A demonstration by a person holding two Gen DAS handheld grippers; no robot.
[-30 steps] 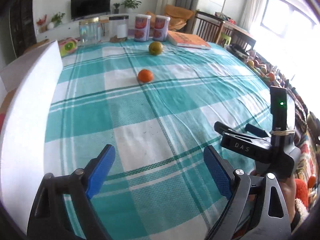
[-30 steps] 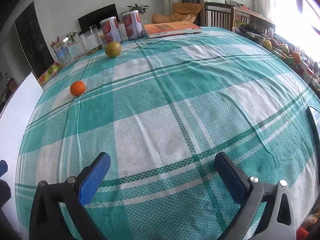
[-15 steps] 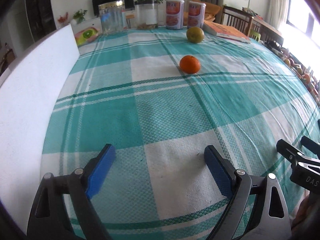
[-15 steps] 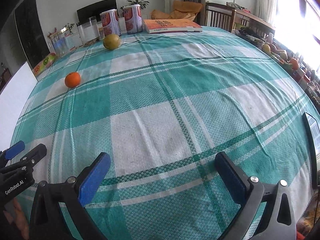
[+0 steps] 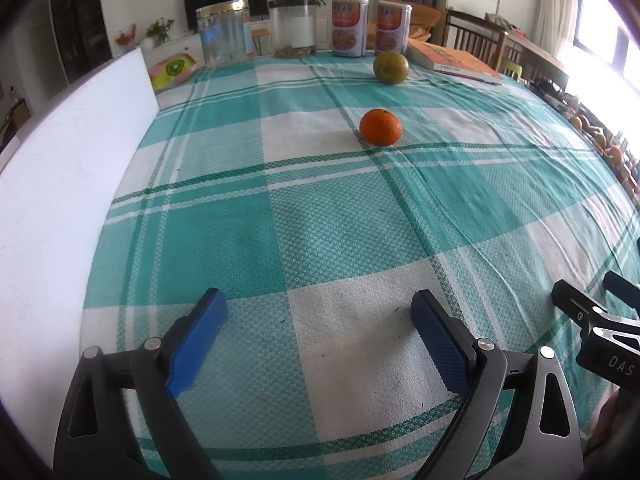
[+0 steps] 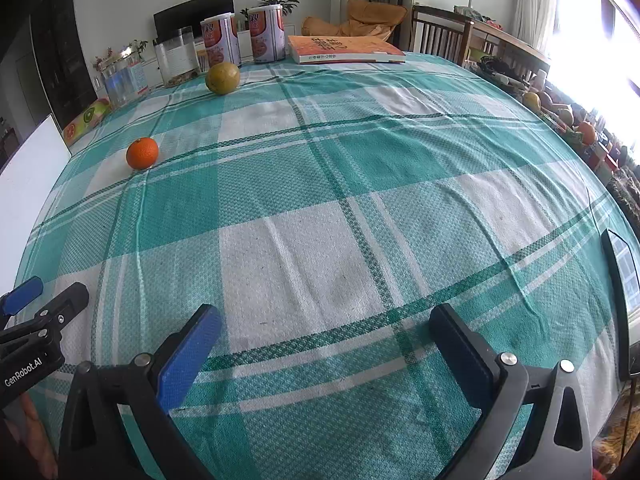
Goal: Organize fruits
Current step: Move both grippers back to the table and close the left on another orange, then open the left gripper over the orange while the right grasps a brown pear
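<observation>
An orange mandarin [image 5: 380,127] lies on the teal checked tablecloth, far ahead of my left gripper [image 5: 318,316], which is open and empty low over the cloth. A yellow-green citrus fruit [image 5: 391,67] lies further back near the tins. The right wrist view shows the mandarin [image 6: 142,153] far left and the green fruit [image 6: 223,77] behind it. My right gripper [image 6: 326,328] is open and empty over the near part of the table. The left gripper's tip [image 6: 24,300] shows at its lower left.
A white foam board [image 5: 60,184] stands along the left edge. At the back stand two glass jars [image 5: 222,34], two printed tins [image 5: 349,26], an orange book [image 5: 452,60] and a fruit-print box [image 5: 174,69]. A dark tablet [image 6: 620,276] lies at the right edge.
My left gripper has swung left and forward, so the mandarin and green fruit look larger and nearer. My right gripper has barely moved. The left gripper's tip has come into the right wrist view.
</observation>
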